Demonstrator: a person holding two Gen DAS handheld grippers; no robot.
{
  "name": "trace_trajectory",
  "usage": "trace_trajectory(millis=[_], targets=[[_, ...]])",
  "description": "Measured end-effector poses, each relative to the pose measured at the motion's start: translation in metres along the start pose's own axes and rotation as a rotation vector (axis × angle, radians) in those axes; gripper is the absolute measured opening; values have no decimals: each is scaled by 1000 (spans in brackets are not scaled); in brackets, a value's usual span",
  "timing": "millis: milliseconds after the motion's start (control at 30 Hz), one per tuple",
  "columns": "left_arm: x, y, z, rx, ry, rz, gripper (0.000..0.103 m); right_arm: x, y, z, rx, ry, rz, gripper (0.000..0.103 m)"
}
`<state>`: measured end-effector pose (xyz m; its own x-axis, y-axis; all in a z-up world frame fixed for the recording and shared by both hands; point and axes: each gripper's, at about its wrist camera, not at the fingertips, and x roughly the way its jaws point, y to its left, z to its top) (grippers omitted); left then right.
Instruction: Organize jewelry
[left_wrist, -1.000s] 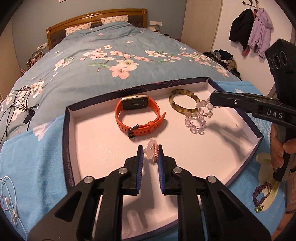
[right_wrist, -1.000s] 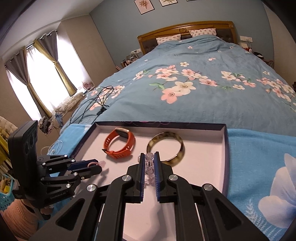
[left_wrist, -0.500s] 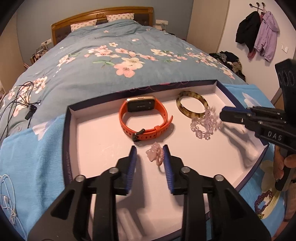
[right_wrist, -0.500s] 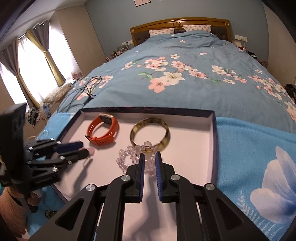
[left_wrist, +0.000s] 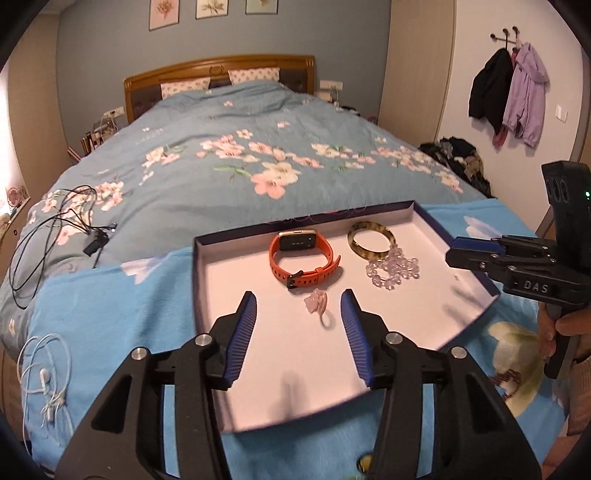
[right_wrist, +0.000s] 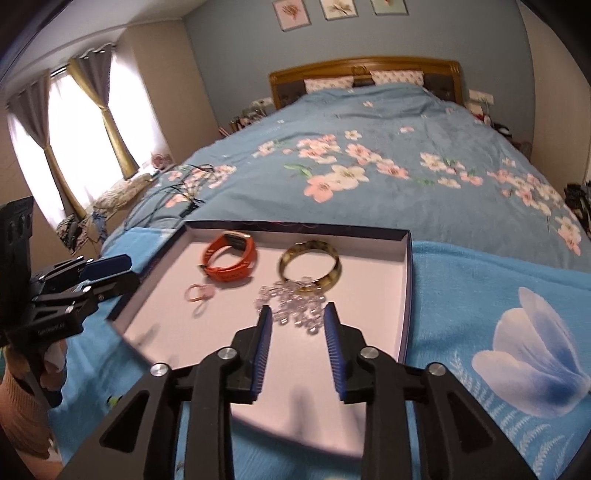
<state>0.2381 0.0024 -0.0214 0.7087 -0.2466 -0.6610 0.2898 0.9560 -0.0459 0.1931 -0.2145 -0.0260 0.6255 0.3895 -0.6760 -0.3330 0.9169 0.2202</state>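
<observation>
A shallow white tray (left_wrist: 258, 354) with a dark rim lies on the bed; it also shows in the right wrist view (right_wrist: 373, 266). In it lie an orange smartwatch (left_wrist: 303, 260) (right_wrist: 231, 258), a tortoiseshell bangle (left_wrist: 372, 242) (right_wrist: 309, 266), a clear bead bracelet (left_wrist: 392, 271) (right_wrist: 293, 306) and a small pink flower ring (left_wrist: 318, 304) (right_wrist: 199, 292). My left gripper (left_wrist: 298, 308) is open and empty, drawn back just short of the ring. My right gripper (right_wrist: 298, 320) is open and empty, just behind the beads; it also shows at the tray's right edge (left_wrist: 458, 254).
A purple bead string (left_wrist: 506, 380) lies on the blue blanket right of the tray. White earphones (left_wrist: 46, 369) and black cables (left_wrist: 55, 229) lie at the left. The floral bedspread stretches behind to a wooden headboard (left_wrist: 221, 74). Clothes hang on the right wall.
Both grippers have opened and pulled back and up. The left let go of the pink ring, the right let go of the clear bead bracelet; both pieces now lie in the tray.
</observation>
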Motion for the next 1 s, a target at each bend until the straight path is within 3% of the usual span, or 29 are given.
trace_trajectory(millis=[200, 367, 700, 1000], targets=[[-38, -3, -28, 15, -28, -12, 50, -37, 20, -18, -77, -27, 42, 31], [-54, -11, -57, 37, -6, -28, 51, -54, 24, -41, -87, -17, 60, 31], [-63, -21, -94, 54, 23, -46, 52, -63, 17, -87, -61, 53, 24, 31], [-65, -27, -118, 78, 72, -71, 52, -61, 24, -106, -44, 77, 54, 31]])
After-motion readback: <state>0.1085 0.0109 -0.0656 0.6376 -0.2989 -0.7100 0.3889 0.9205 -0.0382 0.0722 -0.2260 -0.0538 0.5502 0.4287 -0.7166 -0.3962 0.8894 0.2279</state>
